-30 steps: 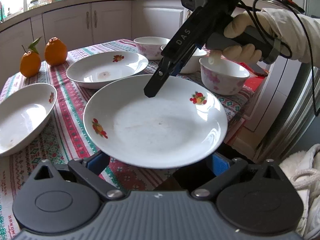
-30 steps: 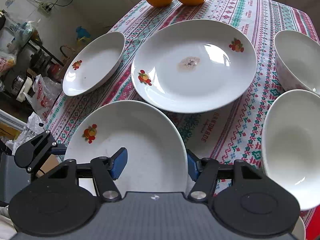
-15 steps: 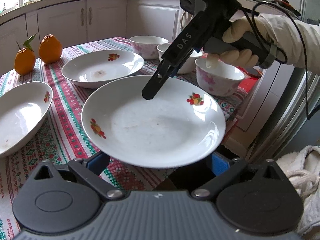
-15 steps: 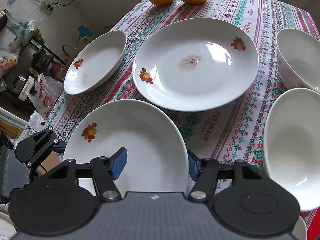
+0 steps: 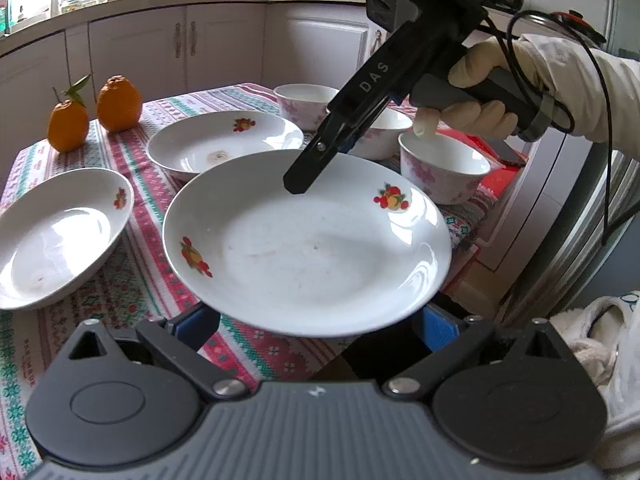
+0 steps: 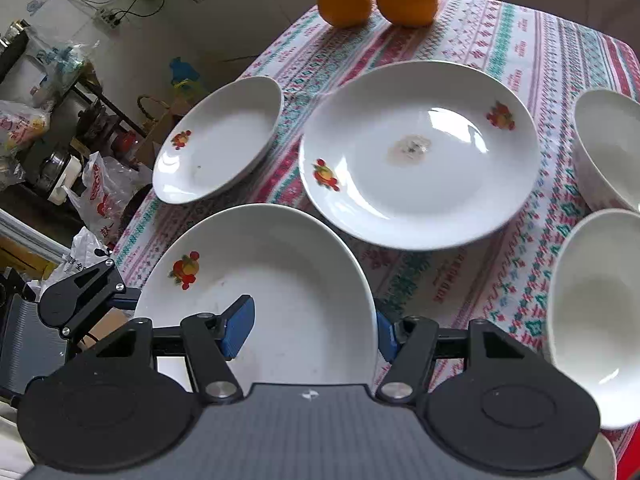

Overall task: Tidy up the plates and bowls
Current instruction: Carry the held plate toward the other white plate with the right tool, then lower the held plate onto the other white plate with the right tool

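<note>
A white plate with fruit decals (image 5: 312, 248) (image 6: 280, 280) hangs over the table's near corner. My right gripper (image 6: 312, 332) is shut on its rim, with one blue pad (image 6: 240, 328) on top and the other below. In the left wrist view, that right gripper (image 5: 304, 184) reaches down onto the plate's far rim, held by a gloved hand (image 5: 476, 84). My left gripper (image 5: 316, 320) stands open, and its two blue pads (image 5: 196, 324) are spread wide beneath the plate's near rim, with the tips hidden. On the cloth lie a second, stained plate (image 5: 224, 148) (image 6: 420, 152) and an oval dish (image 5: 56, 236) (image 6: 216, 140).
Three pink-patterned bowls (image 5: 444, 168) (image 5: 304, 100) (image 5: 384, 128) stand at the table's right side, two of them (image 6: 600, 312) (image 6: 608, 144) in the right wrist view. Two oranges (image 5: 68, 124) (image 6: 344, 0) sit at the far corner. Cabinets (image 5: 180, 52) stand behind, with bags and clutter (image 6: 100, 192) on the floor.
</note>
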`<state>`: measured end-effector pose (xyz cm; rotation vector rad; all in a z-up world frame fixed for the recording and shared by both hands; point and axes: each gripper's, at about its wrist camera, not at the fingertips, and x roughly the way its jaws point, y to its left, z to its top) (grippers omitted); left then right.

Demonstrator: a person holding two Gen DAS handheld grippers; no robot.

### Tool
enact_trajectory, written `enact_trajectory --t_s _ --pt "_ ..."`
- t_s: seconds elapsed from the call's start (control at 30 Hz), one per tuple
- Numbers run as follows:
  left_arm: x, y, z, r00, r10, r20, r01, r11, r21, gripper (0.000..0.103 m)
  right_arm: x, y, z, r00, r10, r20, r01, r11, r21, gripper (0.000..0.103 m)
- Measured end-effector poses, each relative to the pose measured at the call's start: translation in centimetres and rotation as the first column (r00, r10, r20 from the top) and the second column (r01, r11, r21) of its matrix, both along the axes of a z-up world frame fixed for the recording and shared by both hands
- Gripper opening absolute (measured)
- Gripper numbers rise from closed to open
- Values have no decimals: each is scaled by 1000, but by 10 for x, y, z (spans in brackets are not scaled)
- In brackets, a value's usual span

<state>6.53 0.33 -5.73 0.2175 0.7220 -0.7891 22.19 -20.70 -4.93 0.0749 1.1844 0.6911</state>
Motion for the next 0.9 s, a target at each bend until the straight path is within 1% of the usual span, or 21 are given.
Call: enact_trajectory --t_s 0.27,0.57,0.9 --pt "5 21 14 998 57 22 -57 998 -7 101 16 28 16 998 52 29 -52 999 7 68" --pt "22 56 30 987 153 48 -153 988 -6 101 54 74 28 988 142 55 -143 990 16 68" --pt "48 89 28 969 243 49 -244 970 9 101 99 125 22 972 228 51 -229 973 22 68"
